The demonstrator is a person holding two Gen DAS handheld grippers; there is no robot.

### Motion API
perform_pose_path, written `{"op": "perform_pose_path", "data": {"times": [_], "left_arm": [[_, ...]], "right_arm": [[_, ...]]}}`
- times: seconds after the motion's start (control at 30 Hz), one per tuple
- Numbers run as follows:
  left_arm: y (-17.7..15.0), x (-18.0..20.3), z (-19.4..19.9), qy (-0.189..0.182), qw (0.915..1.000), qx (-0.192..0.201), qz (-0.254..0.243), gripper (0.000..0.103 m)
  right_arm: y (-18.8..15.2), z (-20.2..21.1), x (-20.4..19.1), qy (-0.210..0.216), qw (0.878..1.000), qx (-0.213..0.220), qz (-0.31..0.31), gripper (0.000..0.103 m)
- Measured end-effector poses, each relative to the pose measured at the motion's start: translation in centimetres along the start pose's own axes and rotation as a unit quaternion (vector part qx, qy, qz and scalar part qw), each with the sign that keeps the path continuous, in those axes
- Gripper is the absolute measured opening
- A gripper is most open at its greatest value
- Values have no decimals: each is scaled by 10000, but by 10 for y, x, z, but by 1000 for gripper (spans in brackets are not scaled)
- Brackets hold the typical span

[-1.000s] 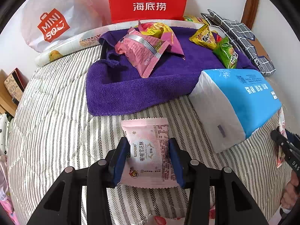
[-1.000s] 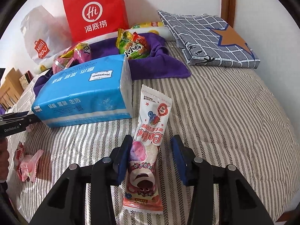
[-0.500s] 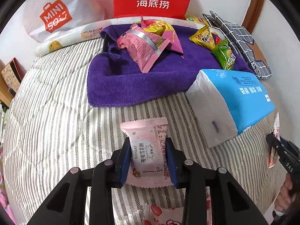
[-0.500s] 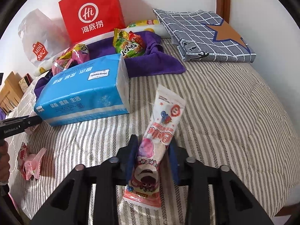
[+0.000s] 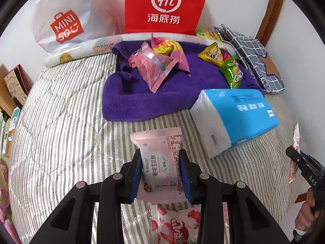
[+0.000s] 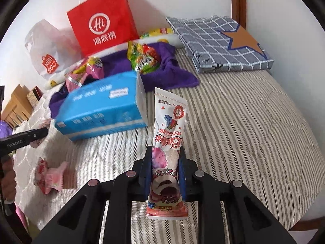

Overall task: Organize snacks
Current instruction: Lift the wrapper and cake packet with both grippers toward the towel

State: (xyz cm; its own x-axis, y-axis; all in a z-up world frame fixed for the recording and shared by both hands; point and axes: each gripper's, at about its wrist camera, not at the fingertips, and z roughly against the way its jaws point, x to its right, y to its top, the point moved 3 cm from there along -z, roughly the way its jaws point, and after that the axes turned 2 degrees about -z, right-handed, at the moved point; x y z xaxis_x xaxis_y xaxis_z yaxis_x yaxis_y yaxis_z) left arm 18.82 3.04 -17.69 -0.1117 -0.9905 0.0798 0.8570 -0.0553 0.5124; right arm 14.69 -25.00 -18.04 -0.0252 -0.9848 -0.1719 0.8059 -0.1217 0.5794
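Red paper bag [image 5: 165, 6], at twelve o'clock, is marked "Hi"; "MINISO" is read on the white bag [image 5: 65, 16]. A pink snack packet [image 5: 160, 163] is clamped by the left gripper [image 5: 160, 175]. In the right view, a long "Lotso" snack bar [image 6: 167, 148] is clamped upright by the right gripper [image 6: 165, 173].

The red paper bag [image 5: 165, 6] at twelve o'clock reads "Hi" over "海底捞". The white plastic bag [image 5: 67, 18] at eleven o'clock says "MINI SO". The long snack wrapper [image 6: 168, 142] reads "Lotso". The black tool [image 6: 22, 139] at nine o'clock reads "GenRobot.AI".
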Motion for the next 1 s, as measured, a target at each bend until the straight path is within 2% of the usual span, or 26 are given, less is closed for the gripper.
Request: {"op": "perform_pose_path", "data": {"times": [0.13, 0.53, 1.0], "left_arm": [[3, 0, 11, -116, 9999, 54, 45, 33], [13, 1, 45, -165, 9992, 371, 60, 33], [24, 1, 64, -191, 9984, 540, 24, 33]], "right_arm": [[9, 13, -7, 41, 9999, 103, 15, 22], [30, 40, -20, -17, 9996, 267, 109, 22], [49, 50, -37, 3, 9991, 356, 232, 22]]}}
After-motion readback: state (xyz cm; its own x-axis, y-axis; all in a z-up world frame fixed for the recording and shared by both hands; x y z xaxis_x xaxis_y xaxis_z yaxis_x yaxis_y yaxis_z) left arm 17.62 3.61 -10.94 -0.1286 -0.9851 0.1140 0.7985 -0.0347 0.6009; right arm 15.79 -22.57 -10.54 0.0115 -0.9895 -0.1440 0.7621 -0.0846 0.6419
